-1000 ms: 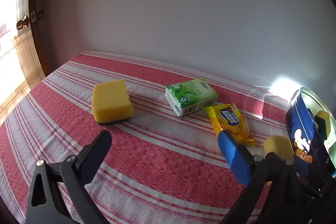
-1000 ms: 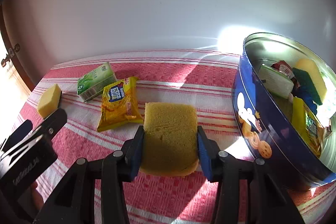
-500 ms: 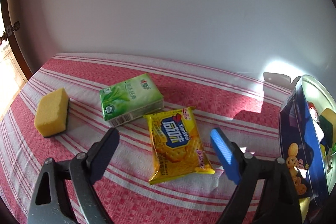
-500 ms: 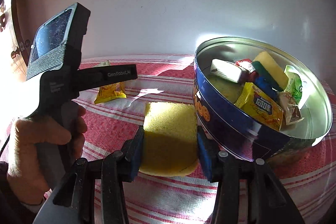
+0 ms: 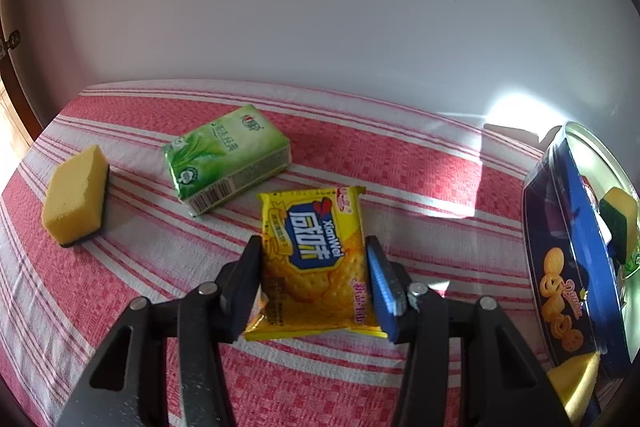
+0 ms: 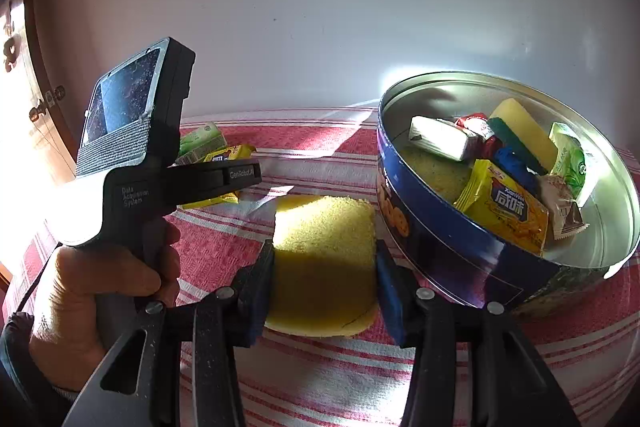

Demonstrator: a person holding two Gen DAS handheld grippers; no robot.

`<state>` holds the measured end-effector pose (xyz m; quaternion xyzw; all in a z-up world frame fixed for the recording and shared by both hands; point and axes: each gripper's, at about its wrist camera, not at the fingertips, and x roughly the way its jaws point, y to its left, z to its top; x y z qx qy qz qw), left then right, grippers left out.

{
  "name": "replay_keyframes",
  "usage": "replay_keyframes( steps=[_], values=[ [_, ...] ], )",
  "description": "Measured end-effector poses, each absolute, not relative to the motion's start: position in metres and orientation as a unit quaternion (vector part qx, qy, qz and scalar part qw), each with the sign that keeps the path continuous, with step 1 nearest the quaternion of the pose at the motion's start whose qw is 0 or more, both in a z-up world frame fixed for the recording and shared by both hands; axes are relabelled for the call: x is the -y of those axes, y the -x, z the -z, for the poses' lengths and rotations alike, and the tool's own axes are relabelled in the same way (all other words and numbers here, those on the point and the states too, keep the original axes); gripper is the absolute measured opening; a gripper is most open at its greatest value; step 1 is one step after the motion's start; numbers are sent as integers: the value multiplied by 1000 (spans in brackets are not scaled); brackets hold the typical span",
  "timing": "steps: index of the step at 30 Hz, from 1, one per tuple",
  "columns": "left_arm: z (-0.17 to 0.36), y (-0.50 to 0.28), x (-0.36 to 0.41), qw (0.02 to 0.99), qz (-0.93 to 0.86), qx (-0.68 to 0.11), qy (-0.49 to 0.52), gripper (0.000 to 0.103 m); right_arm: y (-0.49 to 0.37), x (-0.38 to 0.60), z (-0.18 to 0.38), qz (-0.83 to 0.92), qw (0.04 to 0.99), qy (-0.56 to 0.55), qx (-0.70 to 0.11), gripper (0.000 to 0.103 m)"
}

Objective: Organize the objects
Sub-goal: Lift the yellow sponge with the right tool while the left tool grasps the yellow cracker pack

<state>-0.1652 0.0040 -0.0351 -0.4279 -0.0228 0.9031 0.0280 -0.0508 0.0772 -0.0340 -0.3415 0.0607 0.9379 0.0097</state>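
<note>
A yellow cracker packet (image 5: 312, 211) lies on the red-and-white striped cloth (image 5: 120, 307). My left gripper (image 5: 314, 243) straddles it, jaws closing, and both pads touch the packet's long edges, which crumple slightly on the left. My right gripper (image 6: 324, 249) is shut on a yellow sponge (image 6: 320, 287), held low over the cloth just left of the blue round cookie tin (image 6: 424, 227). The tin holds several packets and a sponge. That held sponge's corner (image 5: 576, 379) shows at the bottom right of the left wrist view.
A green tissue pack (image 5: 228, 155) and a yellow sponge with a dark base (image 5: 76, 191) lie on the cloth's left part. A hand (image 6: 92, 291) grips the left gripper's body left of the right gripper. A white wall runs behind the table.
My left gripper swung right from the sponge and tissue pack to the cracker packet, and its jaws narrowed onto it. My right gripper carried its sponge up beside the tin, then stayed.
</note>
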Motion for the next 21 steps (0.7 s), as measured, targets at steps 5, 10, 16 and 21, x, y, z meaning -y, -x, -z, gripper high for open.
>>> replay_keyframes(
  steps=[5,10,16,21],
  values=[
    [21,146,4,11,-923,29,384,49,44,-74,25,-954,26,297,-36,49],
    [11,120,1,1,-937,8,348,49,34,-70,15,-966,46,254,-16,49],
    [3,99,4,-10,-949,-1,315,49,28,-69,8,-972,68,224,-4,49],
    [-2,82,9,-15,-956,-3,294,49,27,-73,6,-976,71,208,-3,49]
  ],
)
